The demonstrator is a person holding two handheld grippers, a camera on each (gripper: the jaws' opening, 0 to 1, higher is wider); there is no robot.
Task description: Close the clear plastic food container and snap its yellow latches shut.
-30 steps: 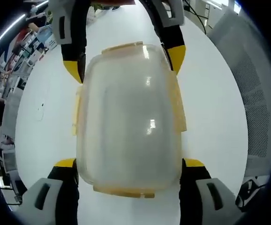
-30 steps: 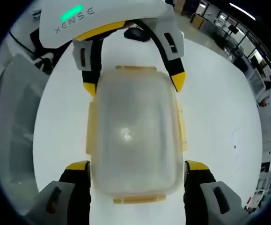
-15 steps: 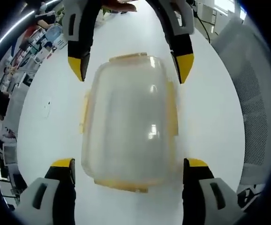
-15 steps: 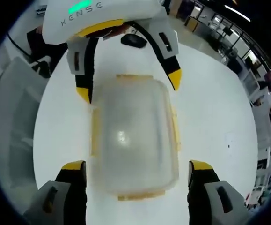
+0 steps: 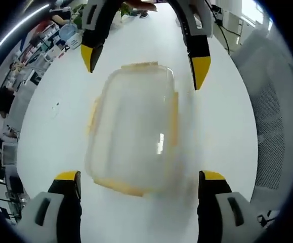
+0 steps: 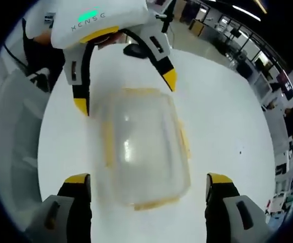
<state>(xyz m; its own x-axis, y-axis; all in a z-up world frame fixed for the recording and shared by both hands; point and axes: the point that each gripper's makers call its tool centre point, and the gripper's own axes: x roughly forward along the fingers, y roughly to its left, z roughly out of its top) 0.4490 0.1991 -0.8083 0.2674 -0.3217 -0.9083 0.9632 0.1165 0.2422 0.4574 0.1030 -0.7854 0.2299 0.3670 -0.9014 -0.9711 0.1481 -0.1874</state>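
Container of clear plastic is sitting lid-on in the middle of the white table, its yellow latches lying along its sides. Left gripper is hovering at one end of it with jaws spread wider than the box and touching nothing. Right gripper is facing it from the opposite end, its jaws likewise spread and clear of the container.

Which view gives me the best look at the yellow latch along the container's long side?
The left gripper view: the side latch reads as a sharp yellow strip on the clear container. In the right gripper view the same container is blurrier and its latches look paler.
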